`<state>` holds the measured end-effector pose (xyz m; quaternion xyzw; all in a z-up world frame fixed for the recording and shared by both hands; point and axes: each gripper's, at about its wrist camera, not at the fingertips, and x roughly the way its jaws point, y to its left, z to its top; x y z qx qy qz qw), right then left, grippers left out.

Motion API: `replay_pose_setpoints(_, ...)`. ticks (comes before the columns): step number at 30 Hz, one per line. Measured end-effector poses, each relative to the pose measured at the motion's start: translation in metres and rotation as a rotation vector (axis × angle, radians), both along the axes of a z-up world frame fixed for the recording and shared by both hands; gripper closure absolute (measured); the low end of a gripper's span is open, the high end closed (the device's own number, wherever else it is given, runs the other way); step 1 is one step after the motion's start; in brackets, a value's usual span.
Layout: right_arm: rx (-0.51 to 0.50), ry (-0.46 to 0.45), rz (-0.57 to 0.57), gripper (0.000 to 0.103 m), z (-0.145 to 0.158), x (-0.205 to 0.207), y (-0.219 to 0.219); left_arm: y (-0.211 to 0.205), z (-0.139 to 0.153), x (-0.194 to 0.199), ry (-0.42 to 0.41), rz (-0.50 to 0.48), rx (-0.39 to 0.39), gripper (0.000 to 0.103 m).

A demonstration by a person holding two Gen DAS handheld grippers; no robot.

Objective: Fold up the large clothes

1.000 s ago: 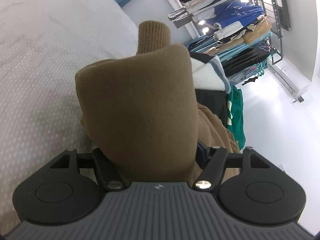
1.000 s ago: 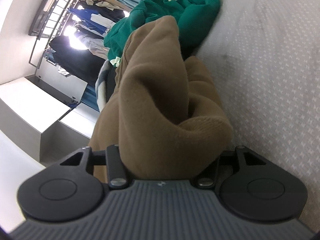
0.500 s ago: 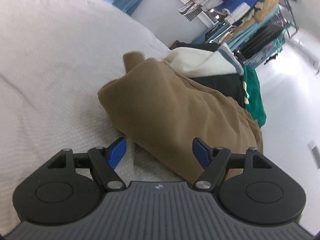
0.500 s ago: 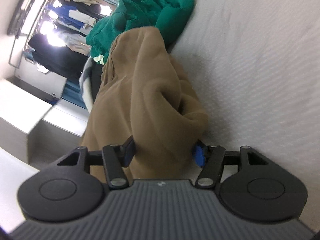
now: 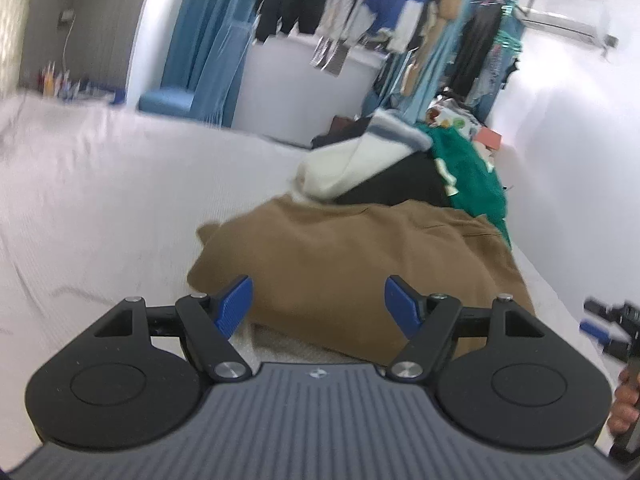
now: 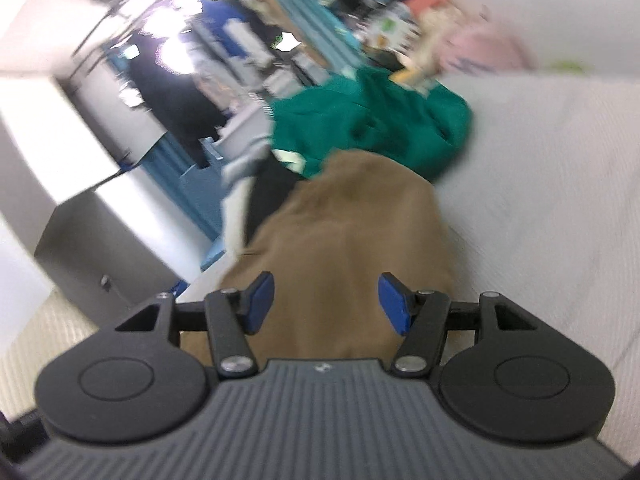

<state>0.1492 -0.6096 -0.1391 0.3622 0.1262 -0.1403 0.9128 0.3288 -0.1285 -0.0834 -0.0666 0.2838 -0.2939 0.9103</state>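
A brown sweatshirt [image 5: 360,264] lies folded in a bundle on the white bed [image 5: 120,184]. My left gripper [image 5: 320,304] hovers above and behind its near edge, open, with nothing between its blue pads [image 5: 236,304]. In the blurred right wrist view the same brown sweatshirt [image 6: 352,232] stretches away below my right gripper [image 6: 326,306], which is also open and clear of the cloth. The right gripper [image 5: 600,328] and the hand holding it show at the right edge of the left wrist view.
Behind the brown bundle lies a pile of clothes: a cream garment [image 5: 348,168], a black one [image 5: 400,188] and a green one [image 5: 468,176]. A rack of hanging clothes [image 5: 360,8] and blue curtains [image 5: 208,48] stand beyond the bed. The bed's edge [image 6: 208,276] runs left of the bundle.
Both grippers let go of the brown sweatshirt, opened, and rose back away from it. The sweatshirt now rests on the bed. Both views have rolled towards level.
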Motion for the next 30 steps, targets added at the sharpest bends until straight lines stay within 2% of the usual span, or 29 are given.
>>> replay_pose_setpoints(5, -0.157, -0.041, 0.069, 0.042, 0.054, -0.008, 0.041, -0.003, 0.042, -0.051, -0.102, -0.017, 0.015, 0.026)
replay_pose_setpoints(8, -0.257, -0.042, 0.106, 0.042, 0.078, -0.016, 0.068, -0.003, 0.061, -0.079, -0.149, -0.024, 0.015, 0.026)
replay_pose_setpoints(12, -0.340, -0.045, 0.148, 0.042, 0.096, -0.029, 0.098, -0.003, 0.076, -0.112, -0.193, -0.027, 0.034, 0.026)
replay_pose_setpoints(16, -0.416, -0.030, 0.174, 0.042, 0.105, -0.040, 0.129, 0.001, 0.081, -0.138, -0.202, -0.031, 0.024, 0.026)
replay_pose_setpoints(20, -0.439, -0.014, 0.200, 0.042, 0.107, -0.051, 0.148, 0.005, 0.077, -0.155, -0.222, -0.018, 0.025, 0.026)
replay_pose_setpoints(24, -0.483, 0.006, 0.217, 0.041, 0.102, -0.059, 0.166, 0.008, 0.069, -0.166, -0.209, -0.030, 0.004, 0.026)
replay_pose_setpoints(30, -0.504, 0.041, 0.239, 0.042, 0.090, -0.066, 0.184, 0.005, 0.056, -0.183, -0.227, -0.026, 0.030, 0.026)
